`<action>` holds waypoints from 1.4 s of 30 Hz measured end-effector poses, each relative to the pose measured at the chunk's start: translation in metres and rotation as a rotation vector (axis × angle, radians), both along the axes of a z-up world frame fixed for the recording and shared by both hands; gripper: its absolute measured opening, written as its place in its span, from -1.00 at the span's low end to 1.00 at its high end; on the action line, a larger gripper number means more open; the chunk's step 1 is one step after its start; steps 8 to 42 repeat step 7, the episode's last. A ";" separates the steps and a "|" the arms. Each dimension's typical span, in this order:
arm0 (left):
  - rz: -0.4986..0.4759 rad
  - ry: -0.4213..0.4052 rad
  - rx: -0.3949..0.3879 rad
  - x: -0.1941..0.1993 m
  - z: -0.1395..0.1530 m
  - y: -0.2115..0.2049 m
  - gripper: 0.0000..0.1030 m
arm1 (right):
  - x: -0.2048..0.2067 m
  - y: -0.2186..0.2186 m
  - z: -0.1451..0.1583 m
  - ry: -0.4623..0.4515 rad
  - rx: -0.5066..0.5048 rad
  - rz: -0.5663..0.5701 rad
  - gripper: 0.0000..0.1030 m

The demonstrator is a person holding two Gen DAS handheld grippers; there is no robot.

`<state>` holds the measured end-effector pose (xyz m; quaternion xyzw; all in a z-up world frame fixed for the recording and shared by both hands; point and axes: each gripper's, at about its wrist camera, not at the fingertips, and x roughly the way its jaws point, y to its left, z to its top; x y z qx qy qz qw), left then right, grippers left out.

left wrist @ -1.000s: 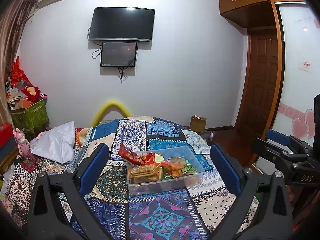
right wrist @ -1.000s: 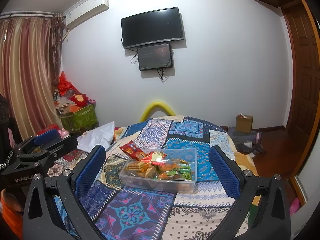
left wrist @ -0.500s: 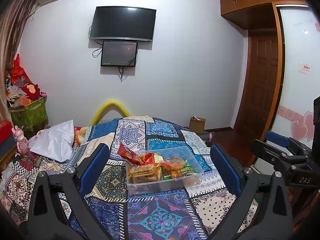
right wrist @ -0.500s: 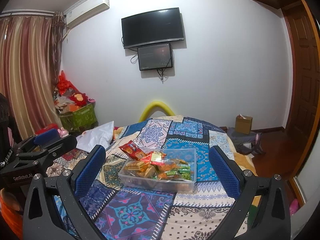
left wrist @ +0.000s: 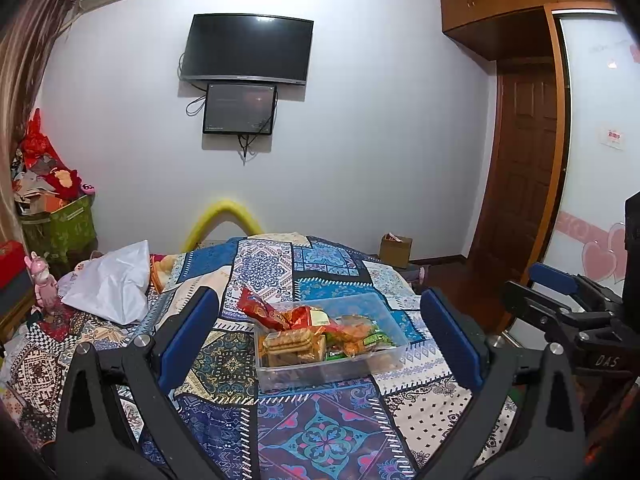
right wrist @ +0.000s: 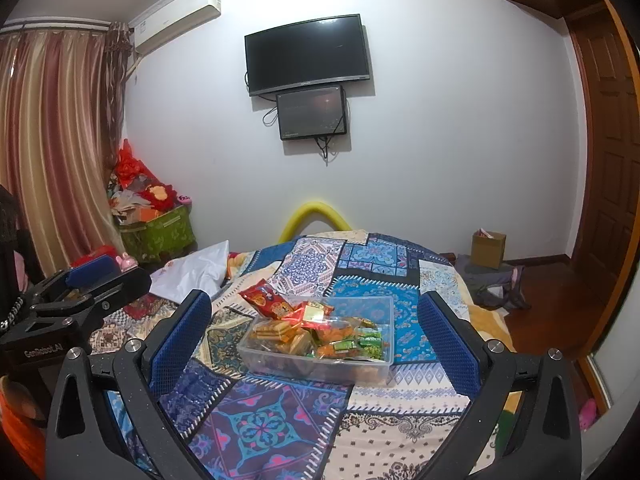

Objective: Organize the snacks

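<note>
A clear plastic box [left wrist: 384,312] stands on a patchwork cloth and holds several snack packets: biscuits [left wrist: 290,340], orange and green packets [left wrist: 356,332]. A red packet [left wrist: 262,312] leans over its far left corner. The box also shows in the right wrist view [right wrist: 360,360], with the red packet [right wrist: 266,300] at its left. My left gripper [left wrist: 316,338] is open and empty, held back from the box. My right gripper [right wrist: 314,340] is open and empty too, also short of the box. Each gripper appears at the edge of the other's view.
The patchwork cloth [left wrist: 264,264] covers a round table. A white bag [left wrist: 112,280] lies at the left. A green bin [right wrist: 160,232] with red things stands by the curtain. A cardboard box [right wrist: 488,248] sits on the floor by a wooden door [left wrist: 524,168].
Both grippers have barely shifted; the views drift slightly. The box and snacks have not moved.
</note>
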<state>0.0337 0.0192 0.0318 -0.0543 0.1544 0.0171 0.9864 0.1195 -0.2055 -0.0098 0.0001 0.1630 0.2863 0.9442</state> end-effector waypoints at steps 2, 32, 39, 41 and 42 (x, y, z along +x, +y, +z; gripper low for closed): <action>-0.008 -0.003 -0.004 0.000 0.000 0.000 0.98 | 0.001 0.000 0.000 0.000 -0.002 -0.001 0.99; -0.016 0.002 -0.005 0.000 -0.001 -0.001 0.98 | 0.002 0.000 -0.002 0.006 0.002 -0.003 0.99; -0.016 0.002 -0.005 0.000 -0.001 -0.001 0.98 | 0.002 0.000 -0.002 0.006 0.002 -0.003 0.99; -0.016 0.002 -0.005 0.000 -0.001 -0.001 0.98 | 0.002 0.000 -0.002 0.006 0.002 -0.003 0.99; -0.016 0.002 -0.005 0.000 -0.001 -0.001 0.98 | 0.002 0.000 -0.002 0.006 0.002 -0.003 0.99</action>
